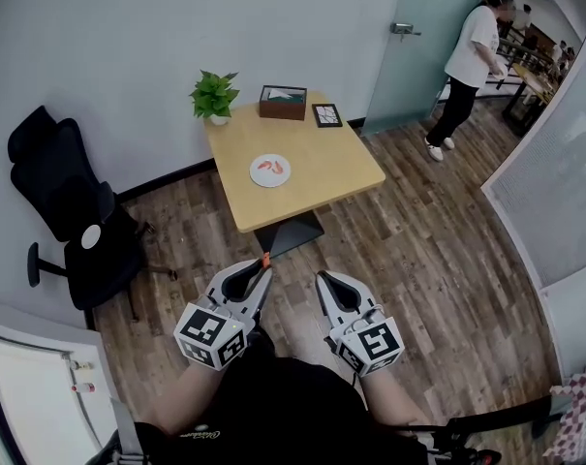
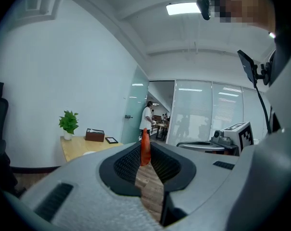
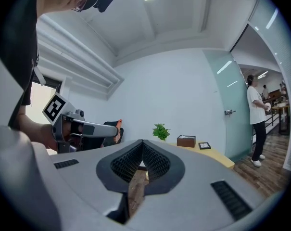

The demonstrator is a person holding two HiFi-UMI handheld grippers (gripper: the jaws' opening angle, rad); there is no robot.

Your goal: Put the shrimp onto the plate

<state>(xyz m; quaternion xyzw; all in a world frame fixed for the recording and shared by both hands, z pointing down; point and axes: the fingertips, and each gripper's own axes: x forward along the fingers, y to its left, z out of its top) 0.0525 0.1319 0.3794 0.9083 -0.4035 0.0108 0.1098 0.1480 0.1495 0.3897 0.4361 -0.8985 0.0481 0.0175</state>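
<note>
My left gripper [image 1: 264, 267] is shut on an orange shrimp [image 2: 145, 147], which sticks up between its tips; the shrimp [image 1: 265, 259] shows as a small orange tip in the head view, well short of the table. My right gripper [image 1: 323, 279] is shut with nothing in it; in its own view the jaws [image 3: 142, 142] meet at the tips. A white plate [image 1: 270, 170] lies on the near part of the wooden table [image 1: 341, 163], with two orange shrimp [image 1: 271, 167] on it. Both grippers hang over the floor in front of the table.
A potted plant [image 1: 214, 95], a brown box [image 1: 283, 102] and a small framed picture [image 1: 326, 115] stand at the table's far edge. A black office chair [image 1: 75, 221] is at the left. A person [image 1: 470, 61] stands by the glass door at the back right.
</note>
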